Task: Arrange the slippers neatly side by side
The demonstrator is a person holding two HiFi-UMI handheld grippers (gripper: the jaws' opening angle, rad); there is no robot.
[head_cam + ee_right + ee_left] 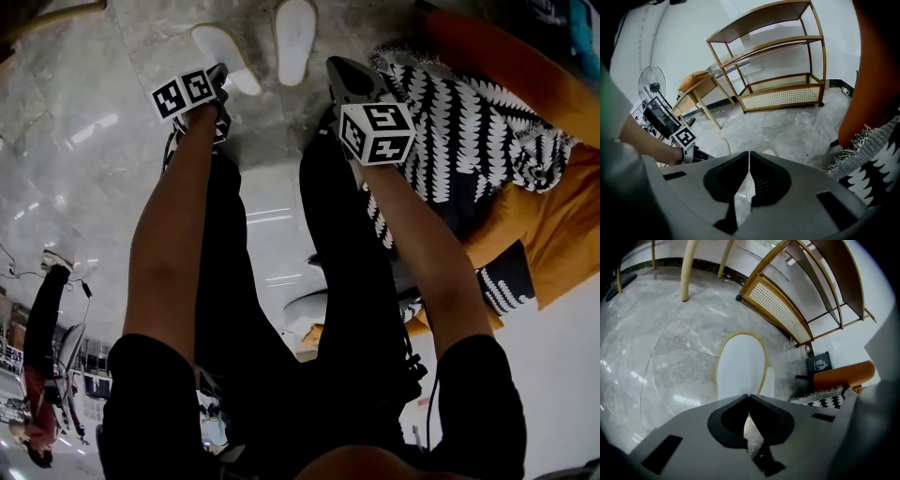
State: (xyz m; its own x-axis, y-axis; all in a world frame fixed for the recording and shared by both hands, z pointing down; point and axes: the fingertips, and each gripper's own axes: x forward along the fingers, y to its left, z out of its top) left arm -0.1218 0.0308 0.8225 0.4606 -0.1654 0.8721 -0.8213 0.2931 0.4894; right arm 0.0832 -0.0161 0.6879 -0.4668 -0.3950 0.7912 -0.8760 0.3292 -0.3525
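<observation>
Two white slippers with yellow rims lie on the grey marble floor. The left slipper [225, 56] lies slanted, and the right slipper [295, 37] points straight away, a little apart from it. My left gripper [221, 77] sits at the left slipper's near end. In the left gripper view its jaws [749, 397] are shut on the rim of that slipper [740, 366], which stretches ahead. My right gripper [345, 75] hovers just right of the right slipper, clear of it. Its jaws [749, 153] are shut; both slipper tips [769, 152] peek over them.
A black-and-white patterned throw [469, 122] on an orange seat [506, 66] lies close on the right. A wooden shelf rack [783, 70] stands ahead by the wall, with a table [696, 84] and a fan [651, 86] to its left. Another person [42, 328] stands at far left.
</observation>
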